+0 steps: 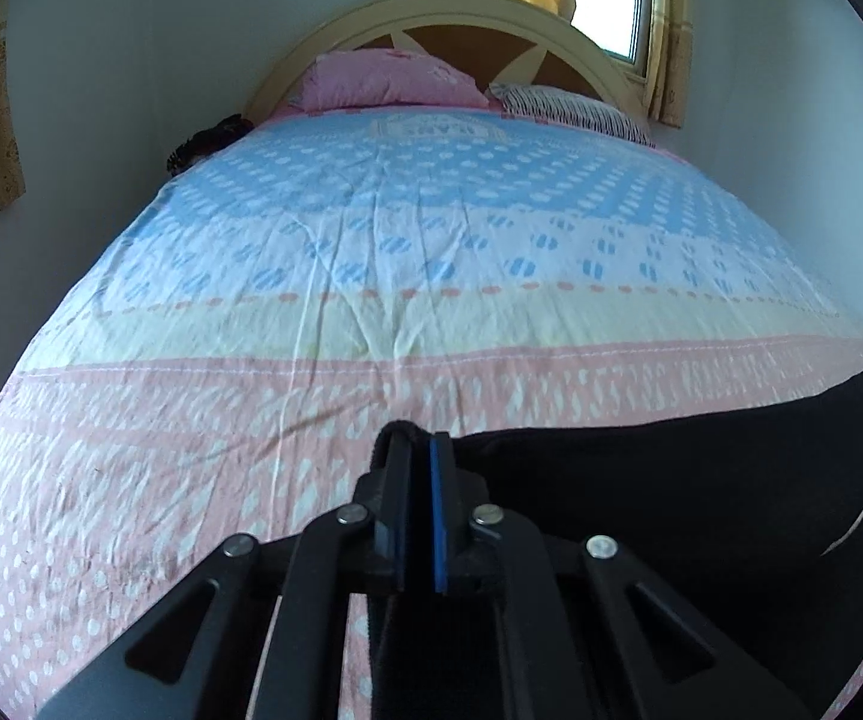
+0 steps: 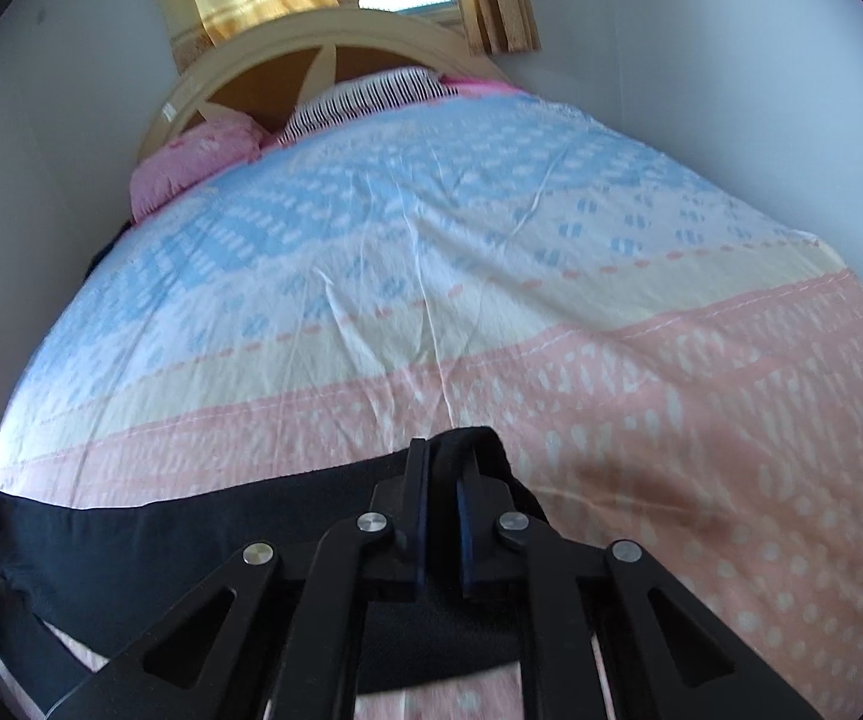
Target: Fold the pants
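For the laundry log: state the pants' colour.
Black pants, clearest in the left wrist view.

my left gripper (image 1: 421,450) is showing matte black linkage arms with triangular cut-outs, four round silver screws across the joints, and two flat fingers, one carrying a bright blue pad strip. my right gripper (image 2: 443,456) is wearing the same black arms and silver screws, its pad strips looking darker blue.

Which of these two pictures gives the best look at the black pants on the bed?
The right wrist view. There the black pants stretch in a long band across the bed, one edge pinched in the right gripper. The left wrist view shows only a dark mass beside the left gripper, partly cut off.
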A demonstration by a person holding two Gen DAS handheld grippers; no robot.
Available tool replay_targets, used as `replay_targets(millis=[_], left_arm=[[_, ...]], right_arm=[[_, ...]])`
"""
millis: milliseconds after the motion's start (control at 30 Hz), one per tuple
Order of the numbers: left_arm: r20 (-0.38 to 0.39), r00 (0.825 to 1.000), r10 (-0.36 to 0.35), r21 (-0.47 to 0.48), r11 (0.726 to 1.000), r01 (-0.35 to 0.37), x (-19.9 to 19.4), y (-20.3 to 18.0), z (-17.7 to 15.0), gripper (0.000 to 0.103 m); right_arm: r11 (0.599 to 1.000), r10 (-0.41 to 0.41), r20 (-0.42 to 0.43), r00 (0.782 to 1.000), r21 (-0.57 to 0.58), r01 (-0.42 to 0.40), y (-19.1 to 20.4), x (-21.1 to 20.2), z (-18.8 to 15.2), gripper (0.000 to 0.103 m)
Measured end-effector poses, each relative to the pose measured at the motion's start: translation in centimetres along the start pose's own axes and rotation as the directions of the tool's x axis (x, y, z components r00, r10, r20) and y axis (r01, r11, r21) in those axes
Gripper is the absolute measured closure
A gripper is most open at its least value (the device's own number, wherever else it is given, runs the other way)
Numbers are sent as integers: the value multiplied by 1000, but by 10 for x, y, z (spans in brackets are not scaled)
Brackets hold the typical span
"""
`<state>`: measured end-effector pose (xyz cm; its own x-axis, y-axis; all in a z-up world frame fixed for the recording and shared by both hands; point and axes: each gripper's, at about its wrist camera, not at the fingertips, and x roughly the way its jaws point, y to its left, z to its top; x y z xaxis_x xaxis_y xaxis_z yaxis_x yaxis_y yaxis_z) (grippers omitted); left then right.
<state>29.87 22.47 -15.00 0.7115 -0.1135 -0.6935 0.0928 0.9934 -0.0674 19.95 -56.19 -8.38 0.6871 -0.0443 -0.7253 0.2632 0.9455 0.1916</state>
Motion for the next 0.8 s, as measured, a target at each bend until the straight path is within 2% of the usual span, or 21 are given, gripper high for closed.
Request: replay_targets(millis=[267,500,667,800], left_arm=[[109,989,-95,-45,994,100,-44,8,-12,98],[203,966,-160,-78,981,179,-74,8,-29,98],[246,951,-189,-118,968,223,-93,21,-53,98],[230,953,-196,-151,960,234,-96,30,-85,99]], right_arm=[[999,44,98,994,-26,-42,-4,-58,-21,97],[998,67,172,983,-4,-68,-17,-105,-55,97],[997,62,158,985,37,-69,-44,-119,-92,97],[995,48,132,990,83,-59,-64,-122,-123,97]])
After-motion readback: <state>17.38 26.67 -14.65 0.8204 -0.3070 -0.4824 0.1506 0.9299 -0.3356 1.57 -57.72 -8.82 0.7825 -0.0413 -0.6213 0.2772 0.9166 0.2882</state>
